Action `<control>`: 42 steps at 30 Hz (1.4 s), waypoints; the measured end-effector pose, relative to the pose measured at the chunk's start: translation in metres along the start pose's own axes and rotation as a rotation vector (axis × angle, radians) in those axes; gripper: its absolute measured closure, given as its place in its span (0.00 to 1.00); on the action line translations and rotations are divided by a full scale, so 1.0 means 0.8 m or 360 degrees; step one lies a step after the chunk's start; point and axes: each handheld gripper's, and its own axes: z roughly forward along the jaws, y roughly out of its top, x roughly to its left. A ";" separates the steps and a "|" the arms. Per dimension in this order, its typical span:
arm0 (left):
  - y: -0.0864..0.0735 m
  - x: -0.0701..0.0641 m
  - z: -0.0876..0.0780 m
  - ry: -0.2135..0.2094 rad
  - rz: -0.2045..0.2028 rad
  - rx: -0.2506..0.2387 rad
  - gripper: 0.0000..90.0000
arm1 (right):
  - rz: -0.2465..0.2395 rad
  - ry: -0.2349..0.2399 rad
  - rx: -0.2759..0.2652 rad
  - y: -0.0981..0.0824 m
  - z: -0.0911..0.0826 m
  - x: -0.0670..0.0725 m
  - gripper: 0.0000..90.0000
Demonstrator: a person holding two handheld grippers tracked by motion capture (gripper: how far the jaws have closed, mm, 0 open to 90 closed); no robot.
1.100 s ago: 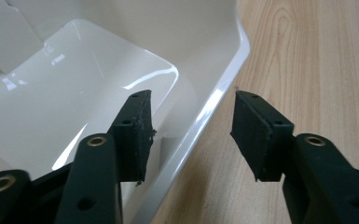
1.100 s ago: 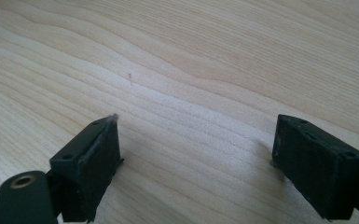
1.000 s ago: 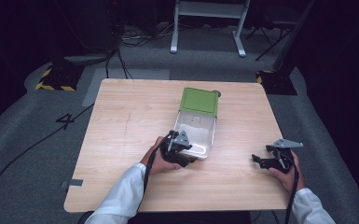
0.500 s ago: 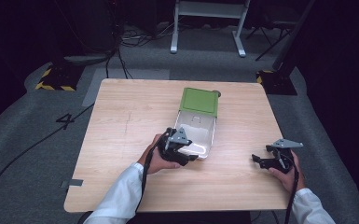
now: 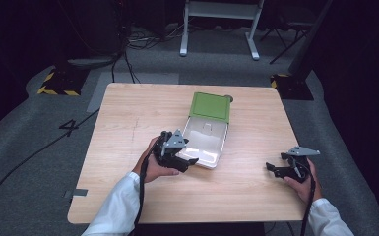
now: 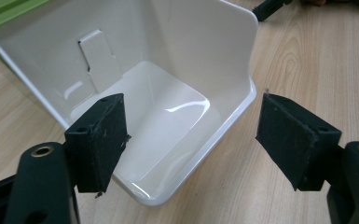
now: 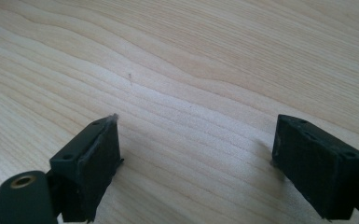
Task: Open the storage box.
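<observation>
Black pads of the left claw [image 6: 193, 144] stand spread wide, one pad [image 6: 100, 140] over the near inside of the white box [image 6: 168, 116], the other pad [image 6: 296, 137] outside it over bare wood; the box's near corner rim sits between them, not pressed by either. Its jaws have just been opening, and nothing is pinched. In the high view the left claw [image 5: 189, 161] sits at the box's [image 5: 206, 140] near left corner, held in the left hand [image 5: 152, 164] (white sleeve behind it).

Box lies about mid-bench, open, its green lid [image 5: 210, 106] folded back on the far side and lying flat on the bench [image 5: 138, 123]. Inside is glossy white, with a small raised tab [image 6: 98, 58] on the back wall. No brand, label or writing readable on box or lid (inside is plain).

Right claw [image 7: 196, 163] is spread too, pads well apart, with only bare wood grain between them; it holds nothing. In the high view the right claw [image 5: 271, 168] rests low near the bench's near right corner, well apart from the box, in the right hand [image 5: 302, 179], with the grey plate on top.

Only writing in sight: a "4" [image 5: 70, 127] marked on the grey floor left of the bench. Yellow-black striped tape [image 5: 54, 90] lies farther back on the floor.
</observation>
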 end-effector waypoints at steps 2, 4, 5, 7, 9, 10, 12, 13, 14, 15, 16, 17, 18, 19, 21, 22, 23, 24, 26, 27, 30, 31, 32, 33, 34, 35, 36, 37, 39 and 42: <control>-0.002 0.000 -0.007 0.0002 -0.0003 -0.0018 0.26 | 0.0000 0.0000 0.0000 0.000 0.000 0.000 0.17; -0.003 0.000 -0.013 0.0014 -0.0002 -0.0026 0.26 | 0.0000 0.0001 0.0000 0.000 0.000 0.000 0.17; -0.004 0.000 -0.017 0.0020 -0.0001 -0.0032 0.25 | 0.0000 0.0000 0.0000 0.000 0.000 0.000 0.17; -0.005 -0.001 -0.020 0.0025 0.0005 -0.0035 0.25 | 0.0000 0.0000 0.0000 0.000 0.000 0.000 0.17; -0.005 -0.001 -0.025 0.0037 0.0008 -0.0041 0.25 | 0.0000 0.0001 0.0000 0.000 0.000 0.000 0.17; -0.006 -0.001 -0.028 0.0043 0.0008 -0.0046 0.25 | 0.0001 0.0001 0.0001 0.000 0.000 0.000 0.17; -0.008 0.000 -0.034 0.0065 -0.0002 -0.0052 0.24 | 0.0000 0.0000 0.0000 0.000 0.000 0.000 0.17; -0.010 0.002 -0.039 0.0081 -0.0006 -0.0051 0.24 | 0.0000 0.0000 0.0000 0.000 0.000 0.000 0.17; -0.011 0.003 -0.042 0.0088 -0.0012 -0.0051 0.24 | 0.0000 0.0000 0.0000 0.000 0.000 0.000 0.17; -0.013 0.005 -0.045 0.0100 -0.0022 -0.0056 0.24 | 0.0000 0.0000 0.0000 0.000 0.000 0.000 0.17; -0.015 0.006 -0.049 0.0113 -0.0030 -0.0056 0.24 | 0.0000 0.0000 0.0000 0.000 0.000 0.000 0.17; -0.018 0.008 -0.053 0.0125 -0.0036 -0.0055 0.24 | 0.0000 0.0000 0.0000 0.000 0.000 0.000 0.17; -0.021 0.009 -0.057 0.0138 -0.0041 -0.0050 0.24 | 0.0000 0.0000 0.0000 0.000 0.000 0.000 0.17; -0.024 0.010 -0.060 0.0151 -0.0049 -0.0049 0.24 | 0.0001 0.0001 0.0001 0.000 0.000 0.000 0.17; -0.030 0.013 -0.067 0.0181 -0.0051 -0.0036 0.23 | 0.0001 0.0000 0.0001 0.000 0.000 0.000 0.17; -0.033 0.014 -0.071 0.0191 -0.0065 -0.0031 0.23 | 0.0001 0.0000 0.0001 0.000 0.000 0.000 0.17; -0.036 0.016 -0.074 0.0207 -0.0069 -0.0026 0.23 | 0.0000 0.0000 0.0000 0.000 0.000 0.000 0.17; -0.041 0.017 -0.077 0.0223 -0.0077 -0.0022 0.23 | 0.0001 0.0001 0.0001 0.000 0.000 0.000 0.17; -0.048 0.019 -0.081 0.0237 -0.0092 -0.0004 0.22 | 0.0000 0.0000 0.0000 0.000 0.000 0.000 0.17; -0.052 0.020 -0.083 0.0252 -0.0100 0.0012 0.22 | 0.0000 0.0000 0.0000 0.000 0.000 0.000 0.17; -0.062 0.023 -0.087 0.0280 -0.0111 0.0043 0.22 | 0.0000 0.0000 0.0001 0.000 0.000 0.000 0.17; -0.066 0.024 -0.089 0.0290 -0.0120 0.0052 0.22 | 0.0000 0.0000 0.0000 0.000 0.000 0.000 0.17; -0.069 0.024 -0.091 0.0296 -0.0122 0.0064 0.21 | 0.0000 0.0000 0.0000 0.000 0.000 0.000 0.17; -0.072 0.025 -0.092 0.0306 -0.0128 0.0073 0.21 | -0.0001 0.0000 0.0000 0.000 0.000 0.000 0.17; -0.076 0.026 -0.094 0.0313 -0.0135 0.0076 0.21 | -0.0001 0.0000 0.0000 0.000 0.000 0.000 0.17; -0.080 0.027 -0.097 0.0320 -0.0144 0.0086 0.21 | 0.0000 0.0000 0.0001 0.000 0.000 0.000 0.17; -0.083 0.027 -0.098 0.0328 -0.0150 0.0089 0.21 | 0.0000 0.0000 0.0000 0.000 0.000 0.000 0.17; -0.087 0.028 -0.100 0.0334 -0.0156 0.0098 0.21 | 0.0001 0.0000 0.0001 0.000 0.000 0.000 0.17; -0.096 0.029 -0.103 0.0351 -0.0165 0.0115 0.21 | 0.0000 0.0000 0.0000 0.000 0.000 0.000 0.17; -0.106 0.031 -0.106 0.0367 -0.0180 0.0140 0.20 | 0.0000 0.0000 0.0000 0.000 0.000 0.000 0.17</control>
